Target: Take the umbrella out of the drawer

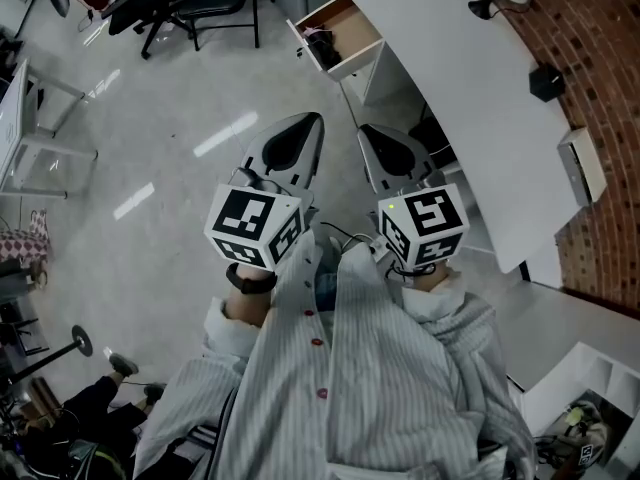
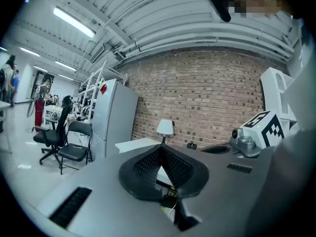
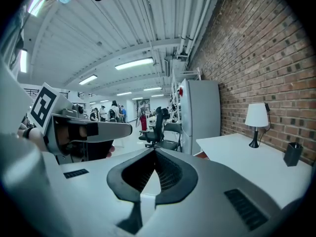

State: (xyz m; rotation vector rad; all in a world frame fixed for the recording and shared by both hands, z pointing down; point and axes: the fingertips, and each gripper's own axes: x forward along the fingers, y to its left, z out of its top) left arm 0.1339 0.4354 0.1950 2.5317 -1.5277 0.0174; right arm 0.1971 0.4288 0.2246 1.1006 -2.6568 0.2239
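Drawer open; dark contents, likely umbrella, axis unclear. Left gripper, right gripper well short of drawer, about equally far; jaws closed, empty.

Seen from above, a person holds two grey, wedge-nosed handheld grippers side by side in front of the chest, with both forearms in pale striped sleeves. The left gripper noses toward one o'clock and the right gripper toward eleven o'clock, so their tips lean toward each other without touching. Each carries a white cube with black square markers at its rear. Both pairs of jaws are pressed together with nothing between them. A black band circles the left wrist.
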